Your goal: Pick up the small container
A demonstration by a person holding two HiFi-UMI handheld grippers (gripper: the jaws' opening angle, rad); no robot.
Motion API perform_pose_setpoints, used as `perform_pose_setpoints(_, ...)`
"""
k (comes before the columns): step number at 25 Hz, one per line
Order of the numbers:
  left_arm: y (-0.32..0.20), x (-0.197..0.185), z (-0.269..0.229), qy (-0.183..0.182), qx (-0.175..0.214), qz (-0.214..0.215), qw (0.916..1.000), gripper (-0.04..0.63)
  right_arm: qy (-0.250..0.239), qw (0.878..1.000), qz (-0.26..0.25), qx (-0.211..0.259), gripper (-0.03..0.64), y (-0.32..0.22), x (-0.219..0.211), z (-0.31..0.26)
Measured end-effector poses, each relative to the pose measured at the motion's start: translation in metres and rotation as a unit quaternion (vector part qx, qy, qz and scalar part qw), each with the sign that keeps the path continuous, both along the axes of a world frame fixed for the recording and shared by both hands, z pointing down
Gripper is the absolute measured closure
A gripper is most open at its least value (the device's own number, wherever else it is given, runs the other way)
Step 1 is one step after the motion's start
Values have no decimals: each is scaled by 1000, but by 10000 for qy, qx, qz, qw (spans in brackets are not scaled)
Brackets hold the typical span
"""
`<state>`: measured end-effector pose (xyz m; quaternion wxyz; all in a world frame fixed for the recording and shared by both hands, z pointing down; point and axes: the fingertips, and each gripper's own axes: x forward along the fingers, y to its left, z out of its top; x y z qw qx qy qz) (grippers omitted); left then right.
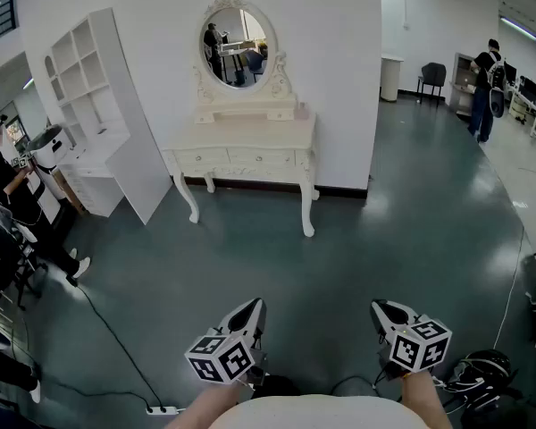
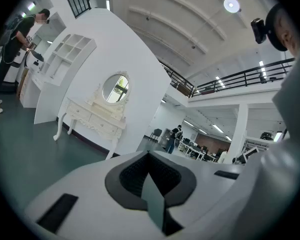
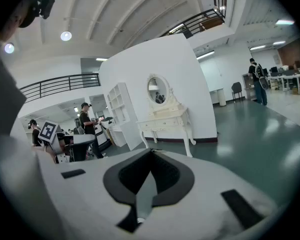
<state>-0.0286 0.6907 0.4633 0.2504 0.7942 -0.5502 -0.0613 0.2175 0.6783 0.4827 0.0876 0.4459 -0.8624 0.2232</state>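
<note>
Left tool (image 1: 253,307) and right tool (image 1: 381,309) both had jaws together, empty; white desk (image 1: 250,138) with mirror (image 1: 235,46) stood well ahead

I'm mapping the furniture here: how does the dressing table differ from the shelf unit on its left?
The dressing table stands on curved legs; the shelf unit has a flat side panel down to the floor. The dressing table carries an oval mirror and drawers; the shelf unit has open compartments. Both are white.

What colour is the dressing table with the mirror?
Cream white; the dressing table shows best in head view.
</note>
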Motion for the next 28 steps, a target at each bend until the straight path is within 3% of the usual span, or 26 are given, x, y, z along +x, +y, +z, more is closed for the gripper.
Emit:
perform_pose_setpoints(10, -8, 6, 1, -16, -26, -53, 10000, 595, -128, 9999, -48, -73, 618, -11, 6, 4)
perform_pose_setpoints(14, -12, -7, 3, -107, -127, -83, 9998, 595, -408, 9987, -110, -272, 617, -30, -6, 10)
perform_pose_setpoints(17, -28, -19, 10, 9, -203, -128, 9997, 595, -323, 9988, -276, -261, 617, -47, -21, 13)
perform_pose_setpoints(22, -89, -7, 23, 142, -293, 214, 9992, 595, 243, 9987, -191, -400, 617, -84, -15, 33)
perform_pose_setpoints(28, -192, 7, 8, 245, -125, 890, 9956, 595, 280, 9984, 141, -471, 617, -169, -21, 14)
